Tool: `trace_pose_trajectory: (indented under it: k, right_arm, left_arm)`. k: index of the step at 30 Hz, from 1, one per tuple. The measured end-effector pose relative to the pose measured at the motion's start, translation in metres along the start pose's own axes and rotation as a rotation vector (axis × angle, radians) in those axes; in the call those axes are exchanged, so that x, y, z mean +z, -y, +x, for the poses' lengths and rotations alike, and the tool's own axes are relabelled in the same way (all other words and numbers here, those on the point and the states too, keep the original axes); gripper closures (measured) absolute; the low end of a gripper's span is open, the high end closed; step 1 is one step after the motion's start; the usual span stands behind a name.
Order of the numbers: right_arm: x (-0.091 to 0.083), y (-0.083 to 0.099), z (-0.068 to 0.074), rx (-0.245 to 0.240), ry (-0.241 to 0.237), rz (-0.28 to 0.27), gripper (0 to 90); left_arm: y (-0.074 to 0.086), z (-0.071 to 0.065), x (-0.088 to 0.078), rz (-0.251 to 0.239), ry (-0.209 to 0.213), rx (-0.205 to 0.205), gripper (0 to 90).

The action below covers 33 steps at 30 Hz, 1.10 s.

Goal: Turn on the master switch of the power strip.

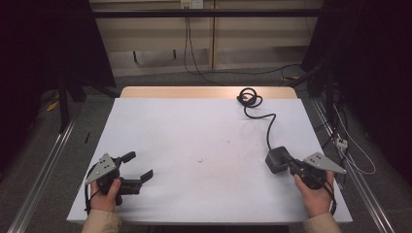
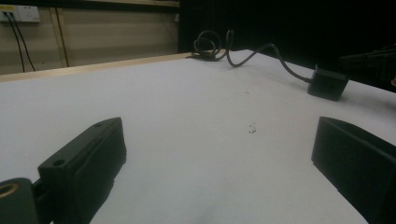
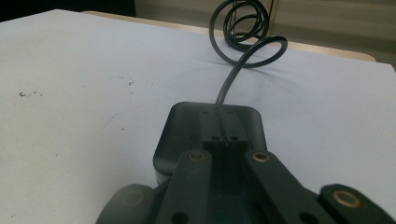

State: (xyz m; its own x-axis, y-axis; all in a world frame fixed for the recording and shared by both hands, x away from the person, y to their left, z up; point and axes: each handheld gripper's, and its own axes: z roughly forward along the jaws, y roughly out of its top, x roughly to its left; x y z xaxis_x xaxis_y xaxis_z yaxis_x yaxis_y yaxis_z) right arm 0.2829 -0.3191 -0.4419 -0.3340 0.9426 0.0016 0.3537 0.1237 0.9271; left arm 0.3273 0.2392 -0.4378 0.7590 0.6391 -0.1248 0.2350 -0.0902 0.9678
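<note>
- Your right gripper [image 1: 287,166] is sitting with its jaws pressed fully together, tips lying right over the top of the power adapter [image 1: 277,159]. From the right gripper view they look closed flat above the adapter [image 3: 210,128] rather than clamped around its sides, so I'm not reading that as a real hold.
- The adapter is resting flat on the white table cover [image 1: 194,145], directly ahead of and under that gripper's tips. Its cable [image 1: 265,121] is running away from the claw toward the far edge and ending in a loose coil [image 1: 249,97] well beyond it.
- Your left gripper [image 1: 138,167] is idling with jaws spread wide, nothing between them. Its view is showing the adapter [image 2: 328,83] well off, far ahead and to the right.
- Progress-wise, I'd say you're barely starting: adapter not lifted, cable not gathered.
- What's looking left to me: opening the right jaws, getting them around the adapter body, then dealing with the cable, probably bringing the left one in.
</note>
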Motion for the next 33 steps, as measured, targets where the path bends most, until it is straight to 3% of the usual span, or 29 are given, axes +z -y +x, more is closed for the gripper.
trace_pose_trajectory:
  k: [13,29,33]
  right_arm:
    - [0.0000,-0.0004,0.0001,-0.003,0.006,-0.010,90.0]
    - [0.0001,-0.0037,0.0061,0.017,-0.034,-0.042,89.9]
    - [0.0004,-0.0045,0.0072,0.045,-0.042,-0.052,82.9]
  left_arm:
    - [0.0003,-0.0002,0.0009,0.001,-0.002,-0.002,2.7]
    - [0.0004,0.0000,0.0011,-0.001,-0.001,-0.003,2.7]
    - [0.0004,0.0004,0.0007,0.000,-0.001,-0.002,2.7]
